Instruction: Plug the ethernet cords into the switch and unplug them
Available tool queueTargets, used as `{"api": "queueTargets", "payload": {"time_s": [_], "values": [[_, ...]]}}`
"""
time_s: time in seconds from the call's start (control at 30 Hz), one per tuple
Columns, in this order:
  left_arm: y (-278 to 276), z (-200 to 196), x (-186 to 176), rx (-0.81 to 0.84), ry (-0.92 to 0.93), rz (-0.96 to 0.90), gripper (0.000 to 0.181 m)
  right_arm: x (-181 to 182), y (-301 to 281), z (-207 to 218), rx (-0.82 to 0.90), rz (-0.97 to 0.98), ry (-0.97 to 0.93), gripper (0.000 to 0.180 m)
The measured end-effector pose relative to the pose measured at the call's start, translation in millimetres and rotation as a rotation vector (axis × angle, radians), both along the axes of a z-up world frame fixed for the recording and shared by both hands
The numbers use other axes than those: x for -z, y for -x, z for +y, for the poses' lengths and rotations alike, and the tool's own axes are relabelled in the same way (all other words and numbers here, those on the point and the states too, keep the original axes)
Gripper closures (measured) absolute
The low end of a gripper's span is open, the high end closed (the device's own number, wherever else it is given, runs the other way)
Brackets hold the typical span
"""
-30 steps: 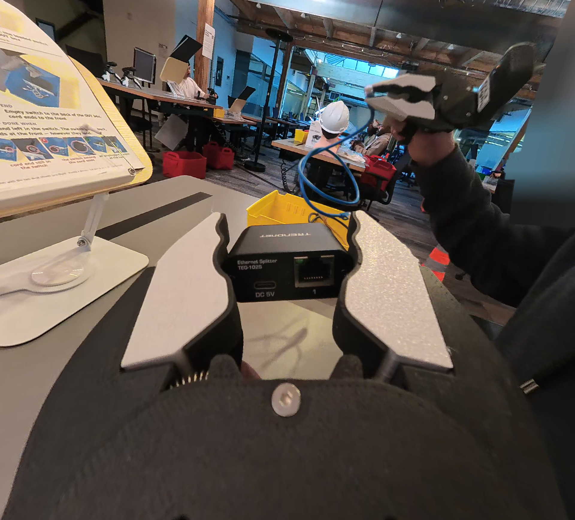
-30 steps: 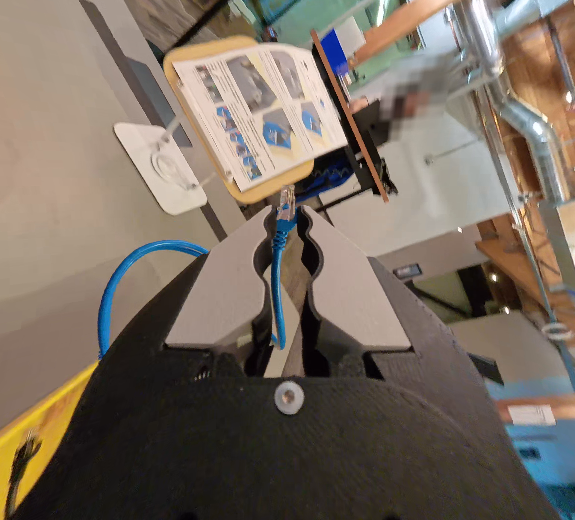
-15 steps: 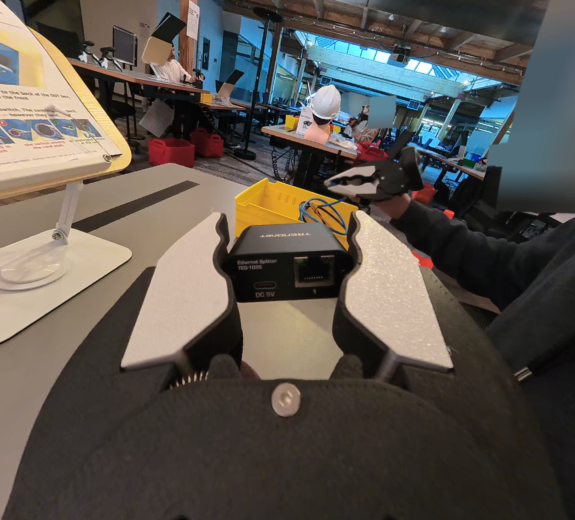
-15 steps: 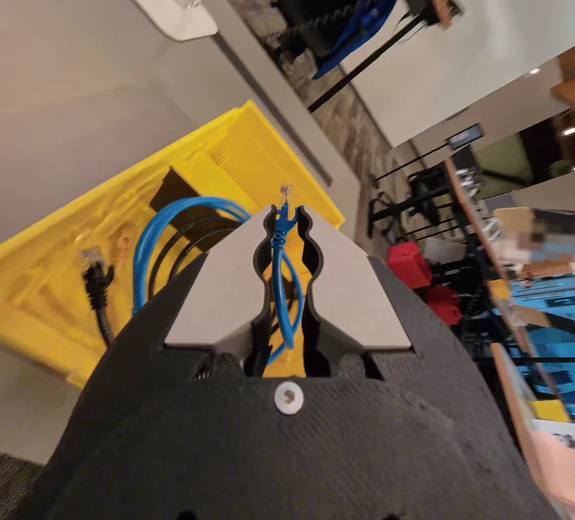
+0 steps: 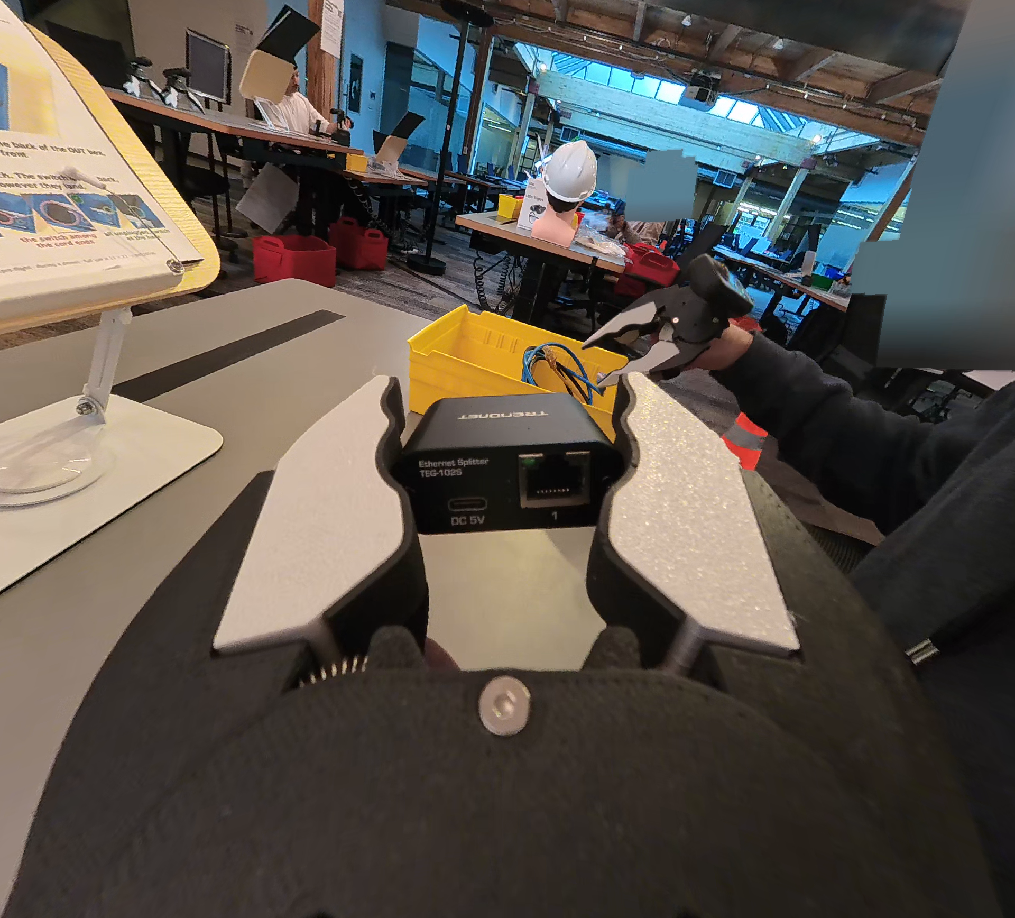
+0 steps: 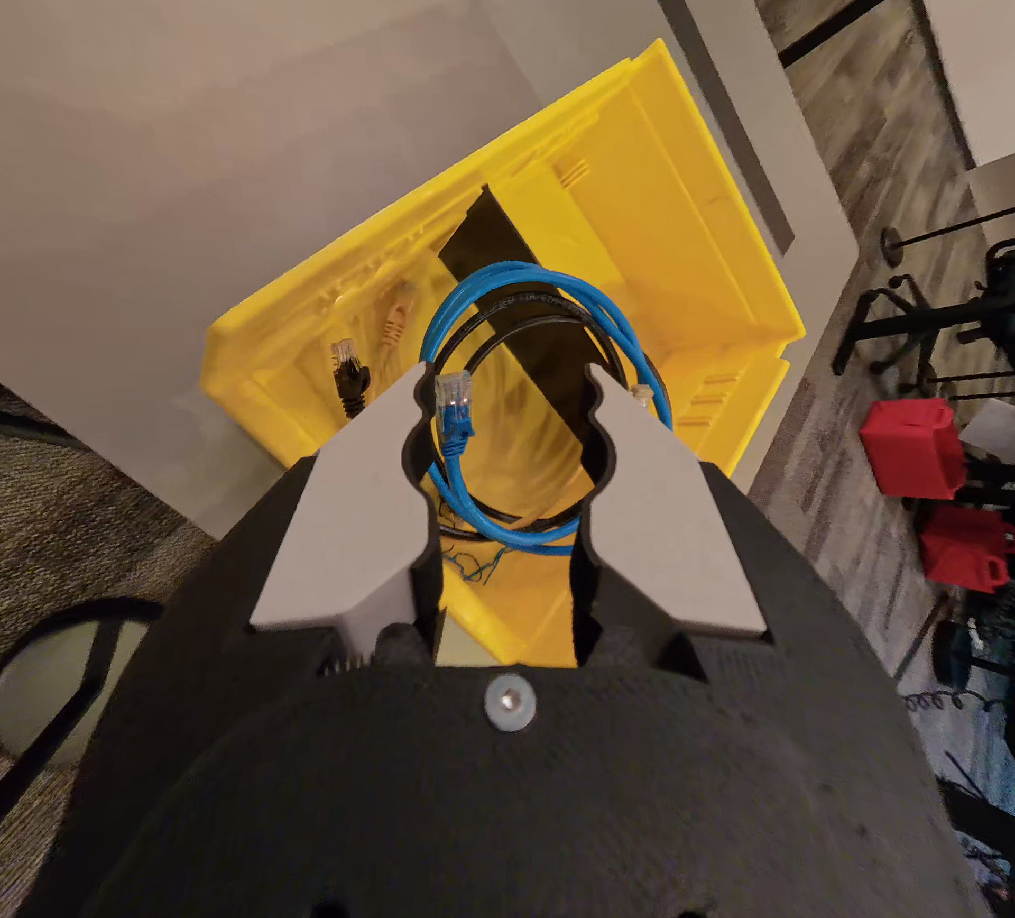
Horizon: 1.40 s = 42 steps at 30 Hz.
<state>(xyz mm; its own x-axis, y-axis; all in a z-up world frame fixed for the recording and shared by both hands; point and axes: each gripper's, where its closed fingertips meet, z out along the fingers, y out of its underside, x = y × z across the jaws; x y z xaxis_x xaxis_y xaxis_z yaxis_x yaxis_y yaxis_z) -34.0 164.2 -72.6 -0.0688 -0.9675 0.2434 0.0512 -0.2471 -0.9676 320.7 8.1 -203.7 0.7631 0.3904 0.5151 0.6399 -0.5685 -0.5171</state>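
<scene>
Two claws: left claw (image 5: pixel 508 457) clamps the black switch (image 5: pixel 508 463); right claw (image 6: pixel 508 386), spread apart, hangs over the yellow bin (image 6: pixel 686 243).

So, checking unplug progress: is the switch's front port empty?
Empty: the switch port shows bare contacts; the blue cord lies in the yellow bin.

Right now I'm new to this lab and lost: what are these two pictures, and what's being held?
No robot here: a person holds a two-finger gripper in each hand, each carrying a camera that looks along its fingers. The left wrist view shows the left gripper clamped on the black switch above the grey table, a document stand beside it. The right wrist view looks down past the open right gripper, holding nothing, into a yellow bin with coiled blue cord and black cord.
</scene>
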Motion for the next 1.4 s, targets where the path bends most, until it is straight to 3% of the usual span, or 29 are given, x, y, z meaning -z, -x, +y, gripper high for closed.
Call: {"api": "queueTargets", "payload": {"time_s": [0.23, 0.37, 0.43, 0.67, 0.77, 0.93, 1.07, 1.23, 1.33, 1.4], "values": [[-2, -2, 3, 0.010, 0.004, 0.007, 0.108, 4, 5, -26, -0.013, 0.015, 0.190, 0.119], [-2, -5, 1, 0.015, 0.000, 0.004, 0.108, -51, 34, -18, -0.089, 0.186, -0.014, 0.135], [-3, -8, -3, 0.026, 0.004, -0.006, 0.108, -74, 50, -8, -0.139, 0.117, -0.106, 0.137], [-18, -37, -3, 0.107, 0.013, -0.009, 0.108, -125, 217, 67, -0.586, -0.283, -0.512, 0.139], [-24, -53, 1, 0.154, 0.026, -0.004, 0.108, -128, 290, 85, -0.774, -0.280, -0.617, 0.136], [-30, -67, -1, 0.211, 0.071, -0.034, 0.108, -116, 348, 106, -0.939, -0.306, -0.667, 0.130], [-31, -72, -2, 0.234, 0.095, -0.057, 0.108, -119, 363, 110, -0.956, -0.336, -0.737, 0.157], [-31, -72, -4, 0.221, 0.041, -0.044, 0.108, -122, 362, 110, -0.938, -0.313, -0.731, 0.158], [-27, -64, -8, 0.172, -0.007, -0.017, 0.096, -131, 347, 110, -0.899, -0.321, -0.719, 0.158], [-20, -51, -14, 0.113, -0.042, -0.018, 0.103, -138, 321, 113, -0.839, -0.340, -0.696, 0.158]]}}
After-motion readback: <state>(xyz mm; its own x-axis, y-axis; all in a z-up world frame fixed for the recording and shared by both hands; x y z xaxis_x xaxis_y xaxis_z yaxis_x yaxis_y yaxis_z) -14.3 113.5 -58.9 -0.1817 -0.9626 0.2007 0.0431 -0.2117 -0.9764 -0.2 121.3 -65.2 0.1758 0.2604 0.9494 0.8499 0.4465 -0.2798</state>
